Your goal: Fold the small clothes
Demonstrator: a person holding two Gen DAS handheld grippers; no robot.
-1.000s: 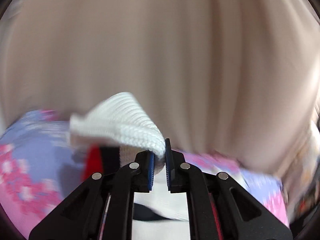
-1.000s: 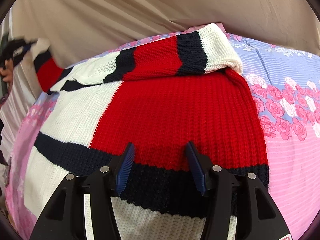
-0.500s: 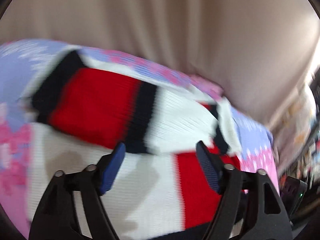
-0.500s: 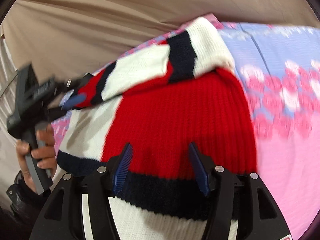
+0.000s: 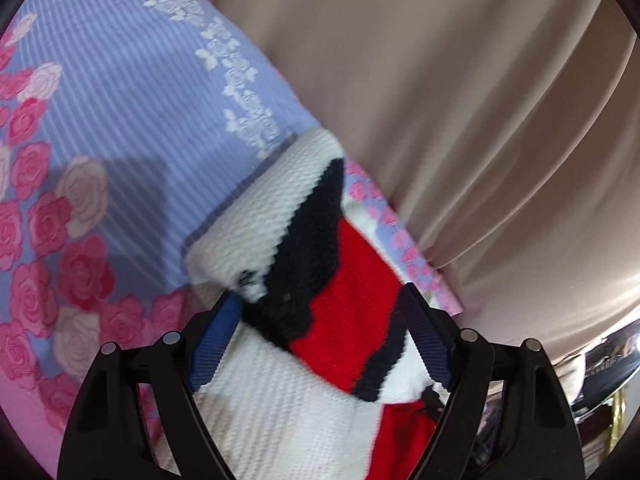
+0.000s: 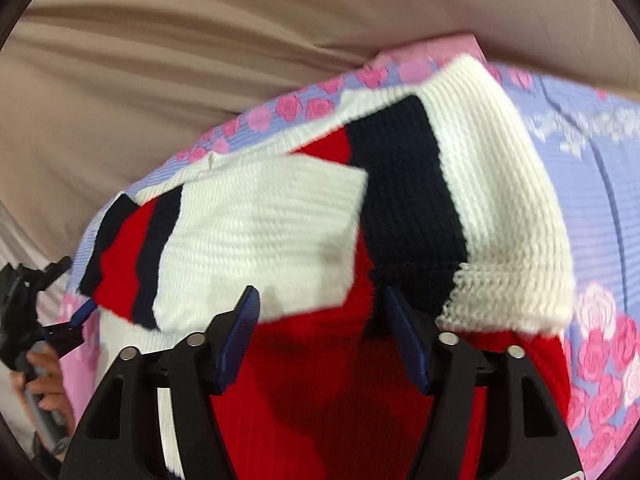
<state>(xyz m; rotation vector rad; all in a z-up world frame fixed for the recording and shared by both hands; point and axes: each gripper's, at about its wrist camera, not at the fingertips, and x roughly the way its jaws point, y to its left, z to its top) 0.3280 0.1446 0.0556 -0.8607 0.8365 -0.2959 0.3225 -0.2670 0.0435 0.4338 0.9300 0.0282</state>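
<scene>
A small knitted sweater [image 6: 320,380] in red, white and navy lies on a floral sheet [image 6: 592,168]. Both sleeves are folded across its body: one sleeve [image 6: 256,240] lies over from the left, the other sleeve [image 6: 472,200] from the right. My right gripper [image 6: 320,344] is open and empty, low over the red body. In the left wrist view, my left gripper [image 5: 320,340] is open and empty over a folded sleeve [image 5: 320,256]. The left gripper also shows in the right wrist view [image 6: 60,320], beside the sweater.
The blue and pink rose sheet [image 5: 120,120] covers the surface. A beige curtain [image 5: 460,100] hangs close behind its far edge; it also shows in the right wrist view [image 6: 160,60]. Dark clutter [image 5: 600,380] sits at the far right.
My left gripper carried the sleeve cuff across the sweater, opened and let it go. The sleeve now lies folded over the body. My right gripper stayed open and moved closer to the sweater.
</scene>
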